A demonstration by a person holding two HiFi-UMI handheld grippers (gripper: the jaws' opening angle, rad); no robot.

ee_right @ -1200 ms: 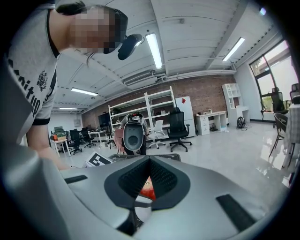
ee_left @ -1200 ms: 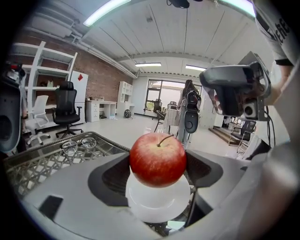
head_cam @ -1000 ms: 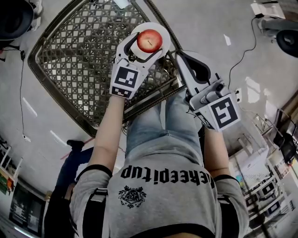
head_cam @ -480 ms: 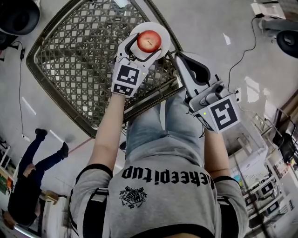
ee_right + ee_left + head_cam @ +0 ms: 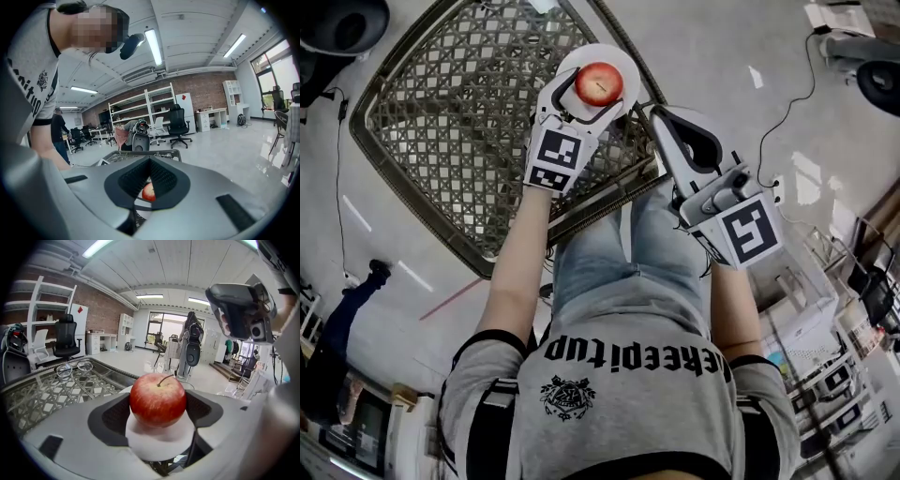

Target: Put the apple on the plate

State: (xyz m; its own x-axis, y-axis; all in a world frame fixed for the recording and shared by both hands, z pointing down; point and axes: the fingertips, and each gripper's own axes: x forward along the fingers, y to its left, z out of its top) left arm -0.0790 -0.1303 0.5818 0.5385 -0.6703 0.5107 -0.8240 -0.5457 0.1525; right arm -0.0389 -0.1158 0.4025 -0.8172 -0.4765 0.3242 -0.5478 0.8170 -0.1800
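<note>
Left gripper view: left tongs (image 5: 158, 405) grip a round red apple (image 5: 157, 394), faintly yellow-streaked, with a thin stem. It rests on a white plate (image 5: 159, 442) under the tongs. Right tongs (image 5: 150, 168) are closed and empty.

The head view looks steeply down over the person's shirt (image 5: 628, 375) onto the backs of both grippers, with the table (image 5: 459, 141) beyond them. The left gripper view sits low behind the left gripper (image 5: 598, 89) and faces level along its jaws, very near the apple (image 5: 158, 399) on the plate (image 5: 159, 441) between them. The right gripper view looks along the right gripper (image 5: 150, 173) toward the left one, and the apple (image 5: 148, 192) shows small and farther off through the slot in its jaws. All three views share the apple (image 5: 599, 82) and the table.
</note>
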